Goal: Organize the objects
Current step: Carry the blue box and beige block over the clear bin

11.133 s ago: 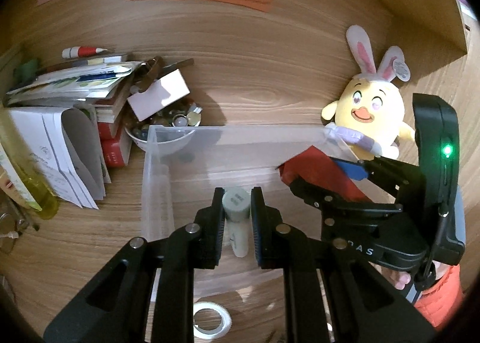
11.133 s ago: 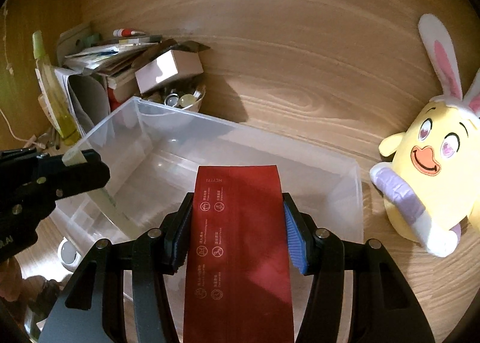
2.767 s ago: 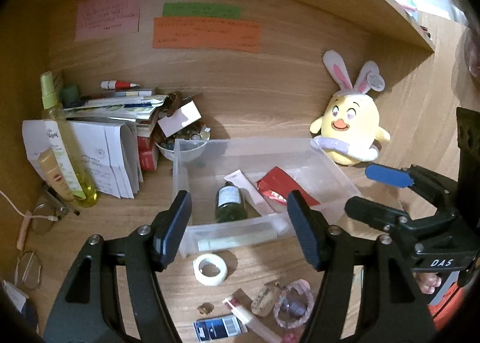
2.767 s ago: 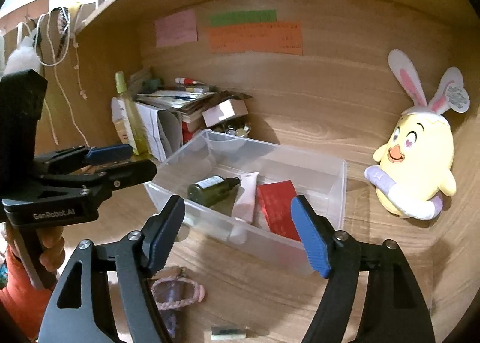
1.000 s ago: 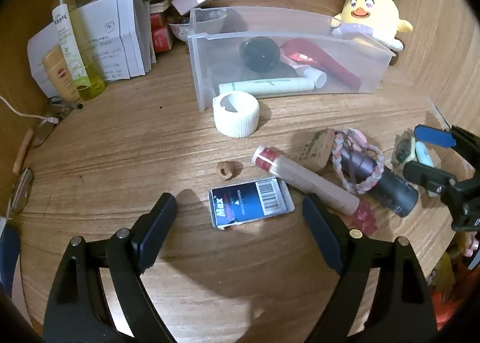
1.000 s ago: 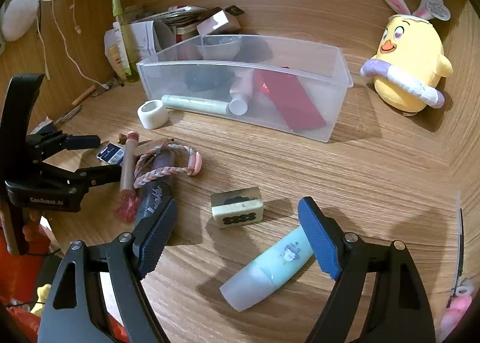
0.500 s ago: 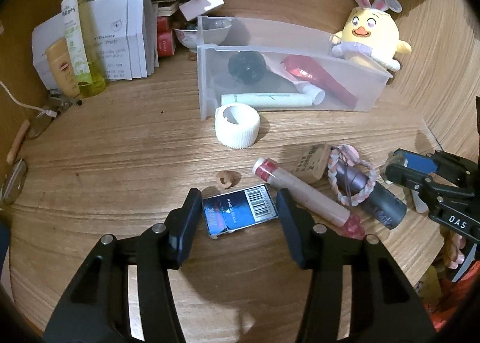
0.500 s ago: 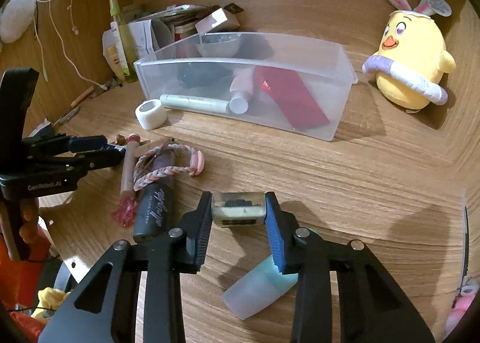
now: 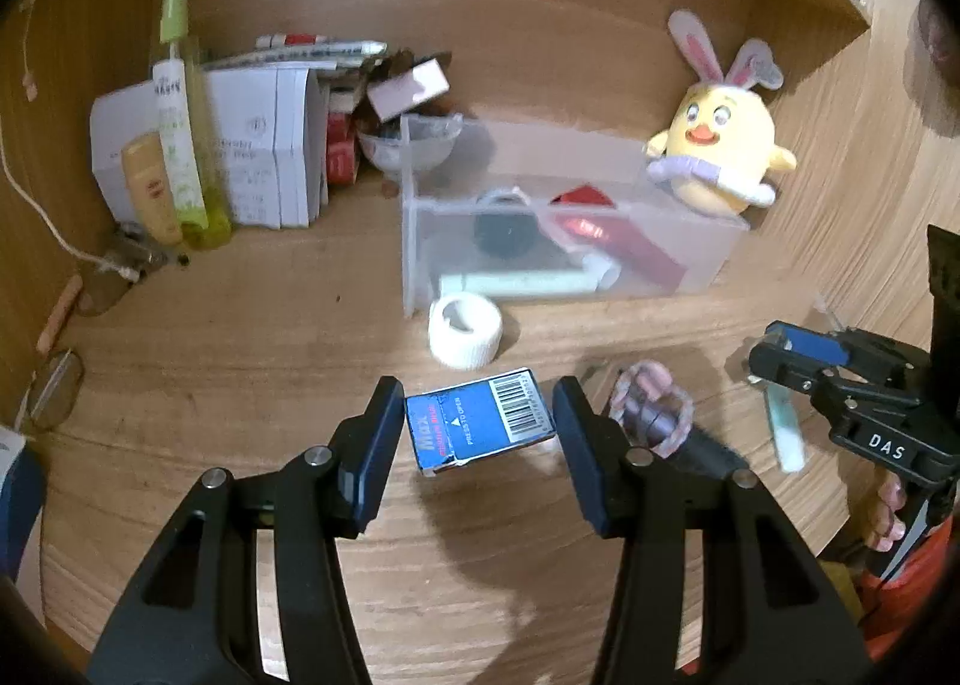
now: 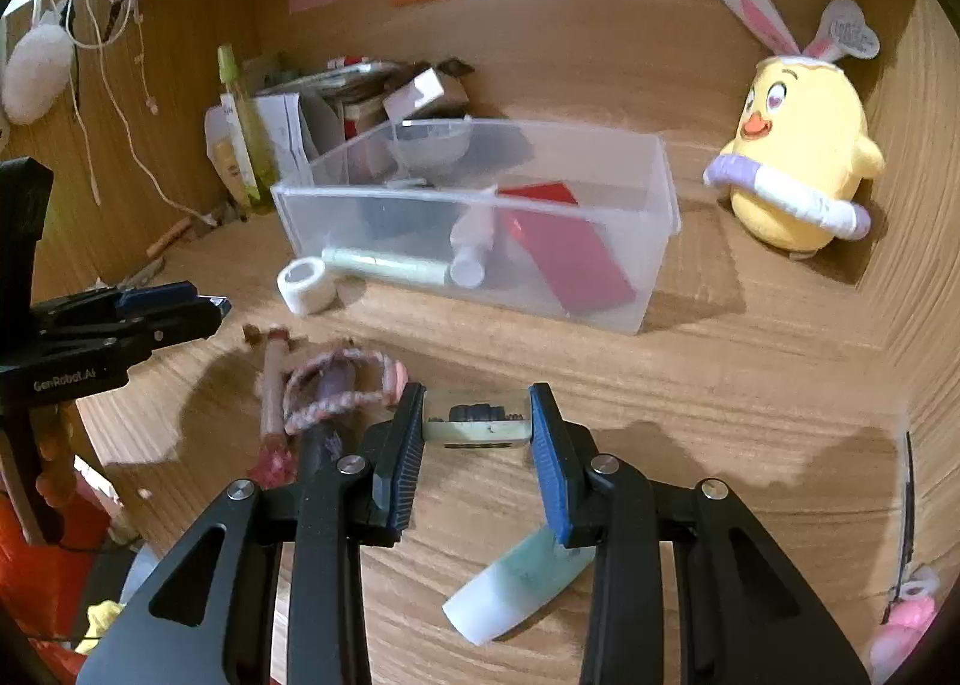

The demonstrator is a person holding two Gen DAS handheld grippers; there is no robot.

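Since the small blue cardboard box with a barcode (image 9: pixel 478 426) looks light and crushable, the left gripper (image 9: pixel 478 433) pinches its short ends, lifted off the wooden desk (image 9: pixel 240 361) — while the right gripper (image 10: pixel 477 421) clamps a stiff, pale rectangular block (image 10: pixel 477 422), both short of the clear plastic bin (image 10: pixel 651 241).

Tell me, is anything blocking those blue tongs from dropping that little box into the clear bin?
Nothing visible blocks the way. The right tongs hold the small clear box above bare desk, and the clear plastic bin ahead is open-topped; the braided cord ring lies off to the left.

The left gripper (image 9: pixel 477 427) clamps a blue box (image 9: pixel 477 428) above the wooden desk (image 9: pixel 240 361).
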